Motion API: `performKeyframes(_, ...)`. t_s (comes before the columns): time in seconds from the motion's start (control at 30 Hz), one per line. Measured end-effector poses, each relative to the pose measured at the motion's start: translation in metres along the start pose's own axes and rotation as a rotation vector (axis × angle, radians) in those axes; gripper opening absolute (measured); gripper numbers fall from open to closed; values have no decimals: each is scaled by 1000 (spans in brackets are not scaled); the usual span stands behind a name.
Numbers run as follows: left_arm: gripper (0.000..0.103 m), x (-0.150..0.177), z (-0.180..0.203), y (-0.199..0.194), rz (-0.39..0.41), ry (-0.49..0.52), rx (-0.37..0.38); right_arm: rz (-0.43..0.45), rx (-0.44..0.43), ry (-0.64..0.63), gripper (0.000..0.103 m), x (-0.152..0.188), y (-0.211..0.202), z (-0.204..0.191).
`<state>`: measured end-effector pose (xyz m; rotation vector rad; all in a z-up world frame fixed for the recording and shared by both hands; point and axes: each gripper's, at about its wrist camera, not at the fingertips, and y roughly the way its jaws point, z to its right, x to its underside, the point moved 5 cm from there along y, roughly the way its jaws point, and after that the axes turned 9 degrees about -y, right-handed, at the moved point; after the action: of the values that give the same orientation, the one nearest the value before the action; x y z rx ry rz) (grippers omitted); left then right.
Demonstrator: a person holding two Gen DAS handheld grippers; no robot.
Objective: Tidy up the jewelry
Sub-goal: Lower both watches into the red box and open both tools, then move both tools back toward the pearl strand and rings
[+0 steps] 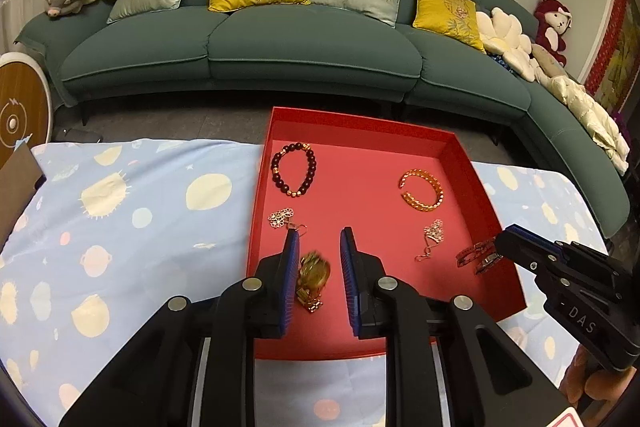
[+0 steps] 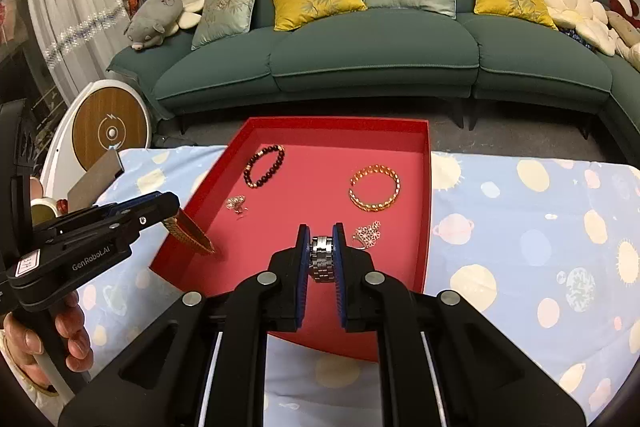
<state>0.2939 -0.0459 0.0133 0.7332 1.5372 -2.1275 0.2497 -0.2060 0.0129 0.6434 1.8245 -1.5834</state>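
A red tray [image 1: 452, 143] [image 2: 426, 187] lies on the blue cloth. In it are a dark bead bracelet [image 1: 294, 169] [image 2: 264, 165], a gold cuff bangle [image 1: 422, 190] [image 2: 375, 187], a left flower earring [image 1: 282, 218] [image 2: 237, 205] and a right flower earring [image 1: 434, 233] [image 2: 370, 235]. My left gripper [image 1: 319, 247] [image 2: 170, 211] is open over the tray's front; a gold watch [image 1: 314, 277] [image 2: 192, 233] hangs blurred between its jaws, against the left pad. My right gripper [image 2: 321, 231] [image 1: 498, 243] is shut on a silver watch [image 2: 321, 259] [image 1: 478, 255] above the tray's right front.
The table wears a blue planet-print cloth [image 1: 120, 227] [image 2: 540, 227]. A green sofa [image 1: 304, 43] with cushions and plush toys stands behind it. A round wood-faced device [image 2: 110, 131] and a grey box [image 2: 94, 179] sit at the left.
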Motion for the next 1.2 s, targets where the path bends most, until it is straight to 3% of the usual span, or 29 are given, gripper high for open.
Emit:
performKeyframes(0.07, 27, 1, -6, 6, -3, -28, 3, -16, -6, 8, 11, 6, 11, 4)
performKeyframes(0.1, 44, 0, -9, 8, -3, -42, -7, -13, -10, 18, 11, 7, 13, 6)
performKeyframes(0.13, 49, -2, -13, 6, 7, -55, -18, 2, -4, 27, 15, 7, 12, 9)
performKeyframes(0.17, 49, -3, -15, 3, 20, -61, -17, 18, 0, 30, 23, 5, 9, 11)
performKeyframes(0.27, 49, -7, -22, -9, 36, -68, -25, 66, 22, 15, 33, -4, -9, 11)
performKeyframes(0.53, 49, 8, -26, -76, 74, -53, -39, 135, 39, 5, 34, -6, -84, 4)
performKeyframes(0.67, 57, 43, -25, -107, 61, -43, -24, 128, 35, -1, 35, 22, -114, -8)
performKeyframes(0.8, 59, 86, -31, -121, 22, -65, -27, 64, -10, -7, 35, 66, -122, -26)
performKeyframes(1.0, 59, 136, -39, -122, -40, -100, -41, -5, -59, -12, 35, 115, -113, -58)
performKeyframes(1.2, 59, 167, -32, -97, -139, -131, 4, -44, -64, -55, 35, 133, -101, -76)
